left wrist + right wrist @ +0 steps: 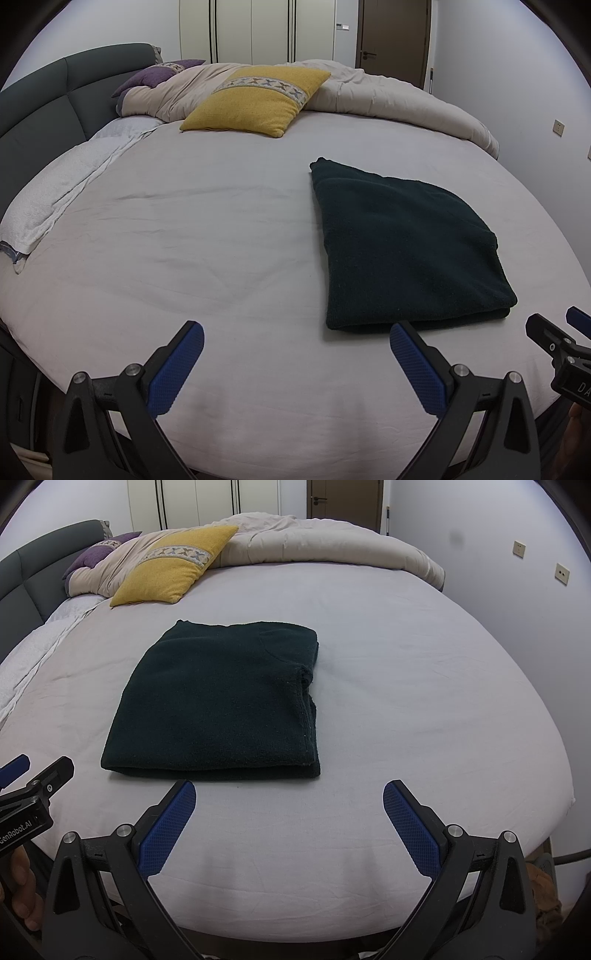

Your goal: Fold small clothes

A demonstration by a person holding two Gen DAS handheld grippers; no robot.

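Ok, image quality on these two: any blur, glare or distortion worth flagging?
Left wrist: strong fisheye bulge, the bed edge curves, corners vignetted dark, focus sharp, no glare. Right wrist: same bulge and vignette, soft even light, and a faint dark smudge on the wall, possibly lens dirt. The dark garment loses fold detail in both views.

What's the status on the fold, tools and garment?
Left tool open, empty. Right tool open, empty. Dark garment folded flat on sheet, untouched. Yellow pillow far back, nothing in the way.
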